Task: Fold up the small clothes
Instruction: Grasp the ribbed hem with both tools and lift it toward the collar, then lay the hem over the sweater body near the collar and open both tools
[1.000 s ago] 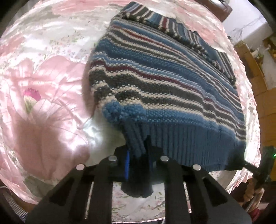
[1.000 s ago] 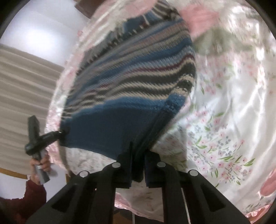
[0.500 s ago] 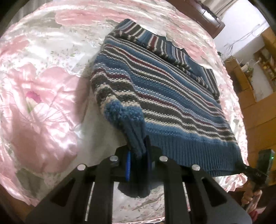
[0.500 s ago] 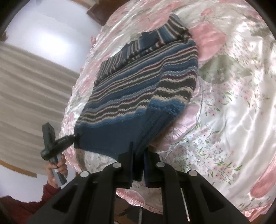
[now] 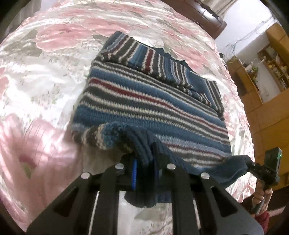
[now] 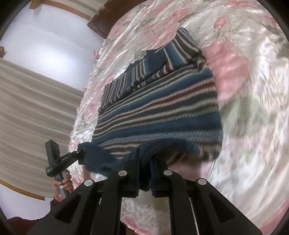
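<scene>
A knitted sweater (image 5: 153, 101) with blue, grey, white and red stripes lies flat on a pink floral satin bedspread (image 5: 45, 72), collar at the far end. My left gripper (image 5: 144, 160) is shut on the left corner of its blue ribbed hem, which is lifted and curls over the body. At the right edge of that view, my right gripper (image 5: 248, 162) pinches the other hem corner. In the right wrist view the sweater (image 6: 159, 112) stretches away, my right gripper (image 6: 144, 162) is shut on the hem, and the left gripper (image 6: 81, 151) holds the far corner.
A dark wooden headboard (image 5: 207, 16) stands beyond the bed. Wooden cabinets and shelves (image 5: 267, 72) are on the right. A beige curtain (image 6: 36, 108) hangs on the left. A hand (image 6: 62, 182) grips the left tool's handle. The near bed edge lies just under both grippers.
Both grippers have raised the hem and carried it forward over the sweater's body toward the collar. The lower part now arches up instead of hanging toward the bed edge.
</scene>
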`<control>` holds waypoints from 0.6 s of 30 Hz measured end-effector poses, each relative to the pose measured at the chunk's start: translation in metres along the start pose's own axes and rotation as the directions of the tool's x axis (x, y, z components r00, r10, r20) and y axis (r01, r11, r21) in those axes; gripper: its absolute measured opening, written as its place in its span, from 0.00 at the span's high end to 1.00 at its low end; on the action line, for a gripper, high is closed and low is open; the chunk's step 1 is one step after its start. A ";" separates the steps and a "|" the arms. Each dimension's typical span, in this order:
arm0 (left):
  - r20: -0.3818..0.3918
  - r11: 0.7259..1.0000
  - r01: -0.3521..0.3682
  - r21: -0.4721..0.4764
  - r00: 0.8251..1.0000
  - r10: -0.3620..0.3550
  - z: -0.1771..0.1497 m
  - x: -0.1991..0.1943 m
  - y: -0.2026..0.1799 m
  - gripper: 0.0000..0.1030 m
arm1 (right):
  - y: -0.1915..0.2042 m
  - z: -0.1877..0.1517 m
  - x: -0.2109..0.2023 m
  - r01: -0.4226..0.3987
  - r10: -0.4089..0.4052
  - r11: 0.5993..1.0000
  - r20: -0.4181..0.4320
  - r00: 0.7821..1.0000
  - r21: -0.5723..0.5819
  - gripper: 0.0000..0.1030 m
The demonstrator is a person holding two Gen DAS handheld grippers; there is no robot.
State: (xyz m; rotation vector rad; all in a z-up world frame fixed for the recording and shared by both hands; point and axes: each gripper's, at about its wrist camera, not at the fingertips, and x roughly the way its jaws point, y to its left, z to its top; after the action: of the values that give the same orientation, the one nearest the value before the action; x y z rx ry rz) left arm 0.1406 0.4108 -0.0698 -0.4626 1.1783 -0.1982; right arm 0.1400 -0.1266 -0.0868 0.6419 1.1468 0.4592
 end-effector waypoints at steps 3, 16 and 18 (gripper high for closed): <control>0.007 0.999 0.006 -0.042 1.000 -0.005 0.018 0.013 0.005 0.88 | -0.012 0.028 0.009 -0.009 0.009 0.999 -0.012 1.000 0.035 0.91; 0.042 0.987 -0.045 -0.157 0.998 0.052 0.061 0.004 0.031 0.40 | -0.074 0.089 0.056 -0.009 0.027 0.977 -0.083 0.996 0.211 0.79; 0.096 0.990 -0.063 -0.122 0.993 0.075 0.065 -0.014 0.034 0.29 | -0.071 0.086 0.033 0.098 -0.091 0.981 -0.049 0.995 0.170 0.43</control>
State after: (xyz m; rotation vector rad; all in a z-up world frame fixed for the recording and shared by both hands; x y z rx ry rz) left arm 0.1919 0.4622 -0.0534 -0.5295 1.1093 -0.0439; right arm 0.2329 -0.1778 -0.1348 0.7272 1.2595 0.2955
